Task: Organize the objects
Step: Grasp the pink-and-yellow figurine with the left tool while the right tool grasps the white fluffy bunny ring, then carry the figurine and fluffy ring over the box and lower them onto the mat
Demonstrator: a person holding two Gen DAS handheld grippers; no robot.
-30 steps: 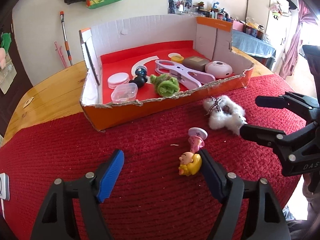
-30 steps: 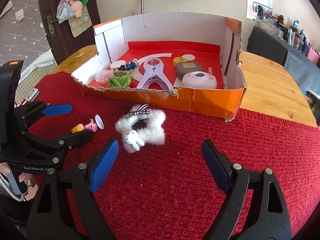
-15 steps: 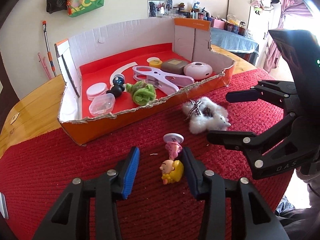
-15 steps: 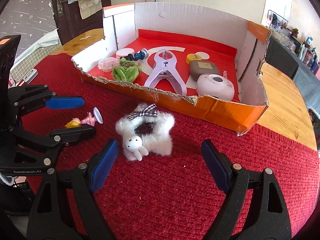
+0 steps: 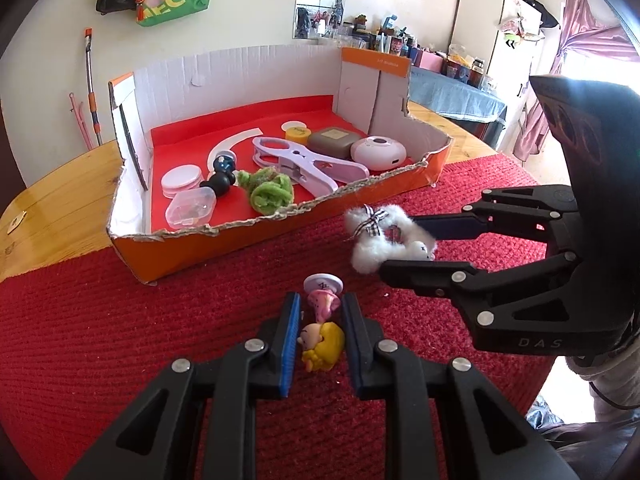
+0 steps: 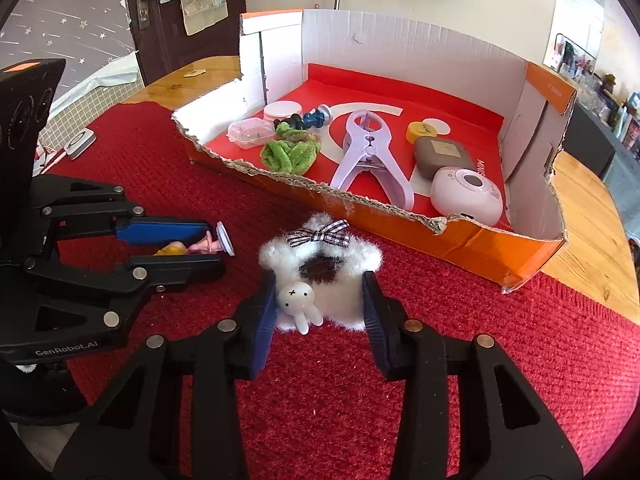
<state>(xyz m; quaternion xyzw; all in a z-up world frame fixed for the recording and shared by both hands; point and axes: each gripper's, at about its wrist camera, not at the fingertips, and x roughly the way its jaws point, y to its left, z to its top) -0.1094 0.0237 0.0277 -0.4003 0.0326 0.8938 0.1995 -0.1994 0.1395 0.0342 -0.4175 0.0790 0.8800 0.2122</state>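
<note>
My left gripper point(image 5: 319, 322) is shut on a small yellow and pink toy figure point(image 5: 322, 340) lying on the red mat; it also shows in the right wrist view point(image 6: 188, 247). My right gripper point(image 6: 320, 300) is closed around a white fluffy hair clip with a checked bow and a bunny head point(image 6: 320, 264), its pads pressing the fur on both sides. The clip also shows in the left wrist view point(image 5: 380, 238). An orange cardboard box point(image 5: 240, 240) with a red floor stands just behind both.
The box point(image 6: 460, 240) holds a lilac clamp point(image 6: 368, 152), a green scrunchie point(image 6: 288, 152), a pink round device point(image 6: 466, 196), a brown case point(image 6: 440, 156), a yellow lid, white discs and a clear case. A small white device point(image 6: 80, 144) lies at the mat's left edge.
Both grippers moved forward and closed: the left onto the toy figure, the right onto the fluffy clip. Both objects still rest on the mat.
</note>
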